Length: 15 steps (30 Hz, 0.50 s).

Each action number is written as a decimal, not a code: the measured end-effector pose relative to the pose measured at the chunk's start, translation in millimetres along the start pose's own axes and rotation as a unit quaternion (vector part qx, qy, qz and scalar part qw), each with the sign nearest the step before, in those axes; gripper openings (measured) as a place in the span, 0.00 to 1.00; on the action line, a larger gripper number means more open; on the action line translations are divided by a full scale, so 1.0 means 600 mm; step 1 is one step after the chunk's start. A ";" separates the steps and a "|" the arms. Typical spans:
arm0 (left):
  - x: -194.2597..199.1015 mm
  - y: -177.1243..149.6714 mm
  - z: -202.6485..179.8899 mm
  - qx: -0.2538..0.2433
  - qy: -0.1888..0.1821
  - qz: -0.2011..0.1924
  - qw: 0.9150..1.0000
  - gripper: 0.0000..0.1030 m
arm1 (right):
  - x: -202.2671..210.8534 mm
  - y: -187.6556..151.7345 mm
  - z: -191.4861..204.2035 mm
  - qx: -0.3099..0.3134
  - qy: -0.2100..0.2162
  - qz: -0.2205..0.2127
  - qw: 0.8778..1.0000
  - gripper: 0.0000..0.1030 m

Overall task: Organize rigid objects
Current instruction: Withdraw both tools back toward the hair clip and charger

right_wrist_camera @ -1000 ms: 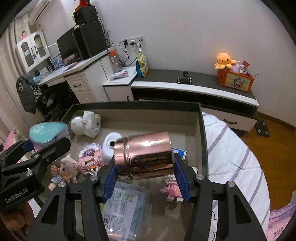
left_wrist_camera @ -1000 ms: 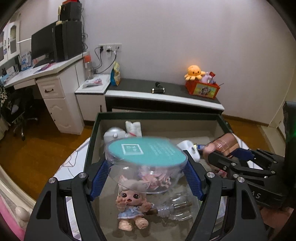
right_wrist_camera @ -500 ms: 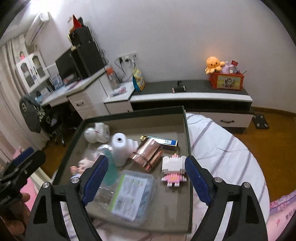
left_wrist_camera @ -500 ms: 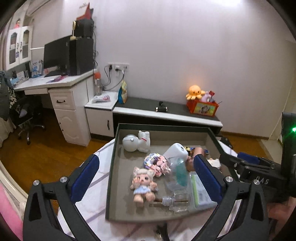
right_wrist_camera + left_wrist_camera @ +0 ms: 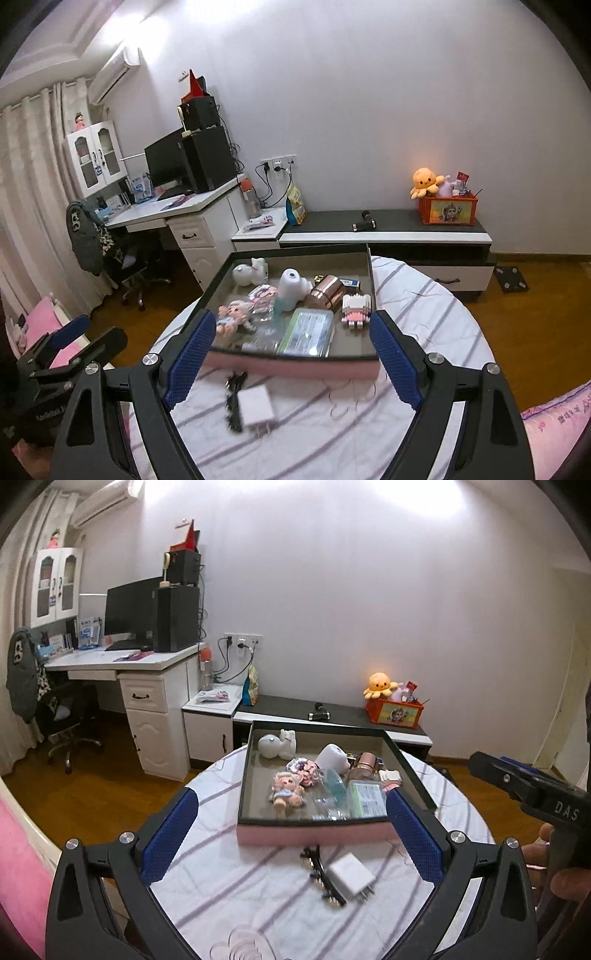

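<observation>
A pink-sided tray (image 5: 314,832) (image 5: 295,365) sits on a round striped table. It holds a doll (image 5: 288,788), a clear teal-lidded container (image 5: 332,788), a copper can (image 5: 364,766) (image 5: 325,293), a white roll (image 5: 290,282), a flat plastic box (image 5: 308,332) and a block figure (image 5: 354,310). A white charger (image 5: 351,878) (image 5: 255,406) and a black hair clip (image 5: 317,871) lie on the cloth before the tray. My left gripper (image 5: 291,834) and right gripper (image 5: 291,358) are both open and empty, held back above the table's near side.
A white desk (image 5: 122,664) with monitor and an office chair (image 5: 66,716) stand at left. A low dark cabinet (image 5: 388,229) with an orange toy box (image 5: 447,208) runs along the back wall. Wood floor surrounds the table; pink bedding shows at the edges.
A second ago my left gripper held the teal-lidded container and my right held the copper can. Both now lie in the tray, and both grippers have opened and pulled back and up.
</observation>
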State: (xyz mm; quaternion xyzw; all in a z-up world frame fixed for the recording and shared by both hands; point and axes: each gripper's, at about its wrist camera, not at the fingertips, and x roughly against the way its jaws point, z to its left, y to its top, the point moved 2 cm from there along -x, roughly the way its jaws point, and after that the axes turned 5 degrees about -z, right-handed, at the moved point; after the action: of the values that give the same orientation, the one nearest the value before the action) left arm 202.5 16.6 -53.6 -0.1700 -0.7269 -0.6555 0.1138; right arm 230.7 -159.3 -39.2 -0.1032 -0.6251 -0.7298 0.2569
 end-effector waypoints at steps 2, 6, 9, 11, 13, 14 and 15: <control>0.025 -0.005 0.004 0.002 0.008 -0.005 1.000 1.00 | 0.023 -0.010 0.005 0.008 -0.007 -0.005 1.000 0.84; 0.068 -0.020 0.006 -0.002 0.017 -0.014 1.000 1.00 | 0.055 -0.026 0.008 0.016 -0.023 -0.010 1.000 0.84; 0.089 -0.030 0.002 -0.012 0.024 -0.014 1.000 1.00 | 0.071 -0.037 0.011 0.015 -0.024 -0.008 1.000 0.84; 0.097 -0.036 0.003 -0.008 0.021 -0.011 1.000 1.00 | 0.077 -0.044 0.013 0.015 -0.025 -0.006 1.000 0.84; 0.100 -0.040 0.003 -0.005 0.020 -0.007 1.000 1.00 | 0.081 -0.051 0.016 0.016 -0.023 -0.002 1.000 0.84; 0.102 -0.042 0.003 -0.004 0.021 -0.006 1.000 1.00 | 0.084 -0.056 0.016 0.017 -0.022 -0.001 1.000 0.84; 0.104 -0.044 0.003 -0.003 0.020 -0.004 1.000 1.00 | 0.085 -0.057 0.017 0.019 -0.021 0.000 1.000 0.84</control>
State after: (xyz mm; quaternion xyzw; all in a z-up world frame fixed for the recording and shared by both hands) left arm 134.8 22.2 -53.9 -0.1541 -0.7231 -0.6616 0.1252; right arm 168.2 -158.8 -42.3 -0.1137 -0.6437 -0.7158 0.2457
